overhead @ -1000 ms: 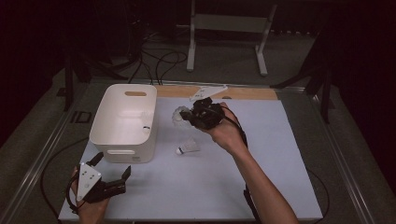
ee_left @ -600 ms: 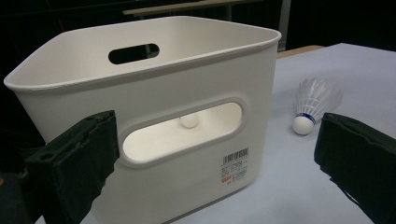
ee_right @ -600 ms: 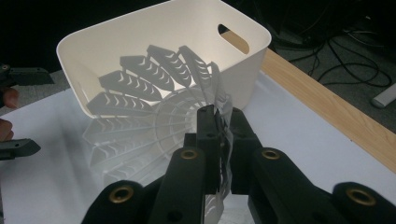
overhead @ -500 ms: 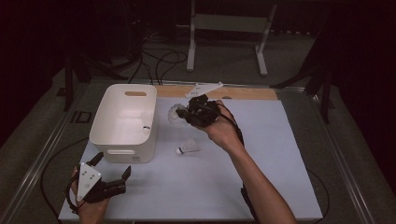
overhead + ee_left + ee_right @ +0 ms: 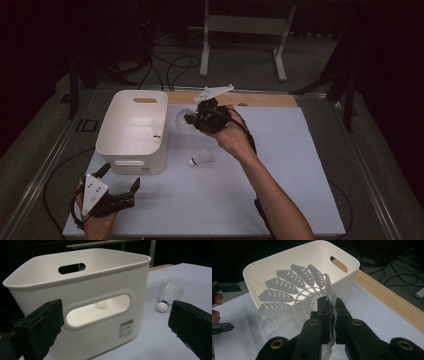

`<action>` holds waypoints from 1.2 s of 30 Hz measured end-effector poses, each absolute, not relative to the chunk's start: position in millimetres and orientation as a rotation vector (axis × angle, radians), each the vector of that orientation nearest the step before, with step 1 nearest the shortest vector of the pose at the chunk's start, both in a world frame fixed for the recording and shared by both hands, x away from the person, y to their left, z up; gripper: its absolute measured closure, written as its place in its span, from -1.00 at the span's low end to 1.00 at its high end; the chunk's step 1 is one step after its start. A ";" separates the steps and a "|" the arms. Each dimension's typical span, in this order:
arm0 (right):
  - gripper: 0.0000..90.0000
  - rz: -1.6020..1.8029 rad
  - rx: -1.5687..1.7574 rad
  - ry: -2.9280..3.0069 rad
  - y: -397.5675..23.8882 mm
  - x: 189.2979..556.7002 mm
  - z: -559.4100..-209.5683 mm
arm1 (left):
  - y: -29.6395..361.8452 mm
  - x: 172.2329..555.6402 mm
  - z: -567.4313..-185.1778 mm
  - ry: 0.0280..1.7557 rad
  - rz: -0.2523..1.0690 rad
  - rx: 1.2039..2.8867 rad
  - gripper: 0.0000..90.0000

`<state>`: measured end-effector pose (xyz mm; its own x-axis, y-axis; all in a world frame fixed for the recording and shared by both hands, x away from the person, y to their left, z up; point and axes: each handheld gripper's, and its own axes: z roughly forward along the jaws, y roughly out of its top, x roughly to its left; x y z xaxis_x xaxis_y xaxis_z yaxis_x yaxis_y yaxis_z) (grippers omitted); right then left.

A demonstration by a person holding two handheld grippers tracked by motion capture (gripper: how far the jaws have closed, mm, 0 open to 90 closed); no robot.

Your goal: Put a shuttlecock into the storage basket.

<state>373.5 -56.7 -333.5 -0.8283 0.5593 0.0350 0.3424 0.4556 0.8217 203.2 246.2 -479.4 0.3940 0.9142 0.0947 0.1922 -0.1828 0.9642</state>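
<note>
Since the earlier frame the right gripper [image 5: 189, 120] has shifted a little to the left in the high view, closer to the bin [image 5: 131, 131], carrying its shuttlecock [image 5: 181, 119] with it; the left gripper [image 5: 120, 188] has kept its place at the lower left of that view.

In the right gripper view the jaws are pressed together on the skirt of the held shuttlecock [image 5: 294, 305], pinching its white plastic mesh between the pads. The skirt fans out to the upper left of the jaws, in front of the bin [image 5: 347, 282], which fills the upper middle of that view. In the high view this shuttlecock sits at centre frame, just beside the bin's right wall and raised off the table [image 5: 300, 165].

A second shuttlecock [image 5: 200, 158] lies on the table, below the right gripper and just right of the bin's lower right corner. In the left gripper view it shows at the right [image 5: 167, 296], cork end down.

The left gripper's jaws stand spread wide with nothing between them, pointing at the bin's handle slot [image 5: 97, 311]. Through that slot a small white ball [image 5: 101, 304] shows inside the bin.
</note>
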 end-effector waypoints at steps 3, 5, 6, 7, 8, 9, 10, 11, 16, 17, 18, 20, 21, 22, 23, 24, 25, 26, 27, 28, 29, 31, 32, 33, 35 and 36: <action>0.92 1.305 0.780 2.470 -55.5 374.1 -334.0 | 246.1 203.2 -479.4 0.994 0.893 1.640 -0.99; 0.92 1.306 0.783 2.471 -54.0 374.8 -334.7 | 246.1 203.3 -479.4 0.995 0.893 1.640 -0.99; 0.92 1.308 0.786 2.472 -53.4 375.2 -334.6 | 246.2 203.3 -479.5 0.995 0.893 1.640 -0.99; 0.92 1.310 0.783 2.472 -52.1 376.2 -334.3 | 246.2 203.4 -479.5 0.995 0.893 1.640 -0.99; 0.92 1.313 0.785 2.468 -51.1 376.3 -334.2 | 246.2 203.3 -479.5 0.995 0.893 1.640 -0.99; 0.92 1.313 0.785 2.468 -51.1 376.3 -334.2 | 246.2 203.4 -479.5 0.995 0.893 1.640 -0.99; 0.92 1.315 0.782 2.468 -50.4 376.6 -333.9 | 246.3 203.4 -479.5 0.995 0.893 1.640 -0.99; 0.92 1.316 0.783 2.469 -49.4 376.6 -333.6 | 246.4 203.4 -479.4 0.994 0.894 1.641 -0.99; 0.92 1.321 0.776 2.469 -44.8 377.3 -332.1 | 246.3 203.5 -479.5 0.995 0.893 1.640 -0.99; 0.92 1.322 0.777 2.472 -43.9 377.2 -331.6 | 246.4 203.4 -479.5 0.995 0.892 1.640 -0.99; 0.92 1.324 0.774 2.471 -43.0 377.4 -331.3 | 246.5 203.4 -479.4 0.994 0.894 1.640 -0.99; 0.92 1.324 0.768 2.469 -41.2 377.9 -330.5 | 246.8 203.4 -479.3 0.993 0.894 1.641 -0.99; 0.92 1.326 0.767 2.471 -40.6 378.1 -329.9 | 246.8 203.4 -479.4 0.994 0.894 1.640 -0.99; 0.92 1.327 0.765 2.471 -40.0 378.2 -329.5 | 246.7 203.4 -479.4 0.994 0.895 1.640 -0.99; 0.92 1.330 0.768 2.474 -38.1 378.2 -329.1 | 246.7 203.4 -479.4 0.994 0.895 1.640 -0.99; 0.92 1.330 0.768 2.474 -38.1 378.2 -329.1 | 246.7 203.5 -479.4 0.993 0.894 1.641 -0.99; 0.92 1.328 0.764 2.474 -37.1 378.4 -329.1 | 246.8 203.5 -479.4 0.993 0.895 1.640 -0.99; 0.92 1.333 0.767 2.474 -36.1 378.5 -329.0 | 246.9 203.4 -479.3 0.994 0.895 1.640 -0.99; 0.92 1.332 0.770 2.478 -35.2 378.5 -328.8 | 247.0 203.4 -479.3 0.994 0.896 1.640 -0.99; 0.92 1.333 0.767 2.478 -34.3 378.7 -328.7 | 247.1 203.5 -479.3 0.994 0.897 1.640 -0.99; 0.92 1.334 0.772 2.476 -33.1 378.7 -328.7 | 247.2 203.5 -479.3 0.994 0.897 1.640 -0.99; 0.92 1.337 0.768 2.477 -31.3 379.3 -328.3 | 247.4 203.4 -479.2 0.994 0.899 1.640 -0.99; 0.92 1.334 0.771 2.478 -30.2 379.2 -327.9 | 247.5 203.4 -479.2 0.994 0.899 1.639 -0.99; 0.92 1.330 0.765 2.482 -28.1 379.7 -327.3 | 247.6 203.3 -479.2 0.995 0.899 1.638 -0.99; 0.92 1.329 0.761 2.480 -26.8 379.9 -327.0 | 247.5 203.2 -479.3 0.997 0.898 1.636 -0.99; 0.92 1.329 0.761 2.480 -26.8 379.9 -327.0 | 247.5 203.2 -479.3 0.997 0.898 1.636 -0.99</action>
<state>379.9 -26.8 -327.0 -0.8398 0.5411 0.0437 0.3360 0.4550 0.8247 203.2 247.5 -479.3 0.3893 0.9161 0.0955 0.1904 -0.1814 0.9648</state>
